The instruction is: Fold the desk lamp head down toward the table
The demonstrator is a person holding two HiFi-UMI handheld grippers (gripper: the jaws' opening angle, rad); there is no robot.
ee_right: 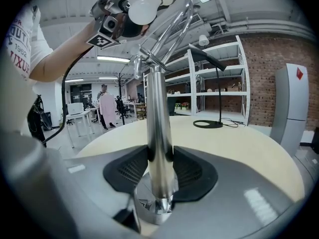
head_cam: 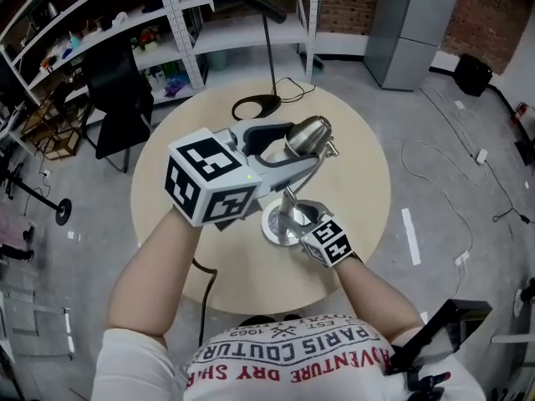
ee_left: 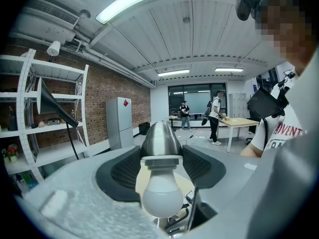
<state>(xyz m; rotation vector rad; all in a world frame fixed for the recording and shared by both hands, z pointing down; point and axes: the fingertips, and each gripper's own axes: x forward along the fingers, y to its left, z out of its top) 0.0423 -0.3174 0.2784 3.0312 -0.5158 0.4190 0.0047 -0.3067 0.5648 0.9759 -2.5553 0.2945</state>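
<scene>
A silver desk lamp stands on the round beige table (head_cam: 355, 170), its round base (head_cam: 276, 226) near the front edge. My left gripper (head_cam: 292, 146) is shut on the lamp head (head_cam: 309, 134), which sits raised above the base. In the left gripper view the pads (ee_left: 125, 169) press on both sides of the metal head (ee_left: 160, 138), and the white bulb (ee_left: 159, 199) faces the camera. My right gripper (head_cam: 303, 218) is shut on the lamp's upright post (ee_right: 158, 128) just above the base (ee_right: 144, 203). The lamp head and left gripper (ee_right: 130, 9) show high up in the right gripper view.
A black floor-style lamp has its ring base (head_cam: 255, 105) on the table's far side, with its cord running off. White shelving (head_cam: 180, 32) and a black chair (head_cam: 117, 98) stand behind the table. A grey cabinet (head_cam: 410, 23) is at the back right. Cables lie on the floor at right.
</scene>
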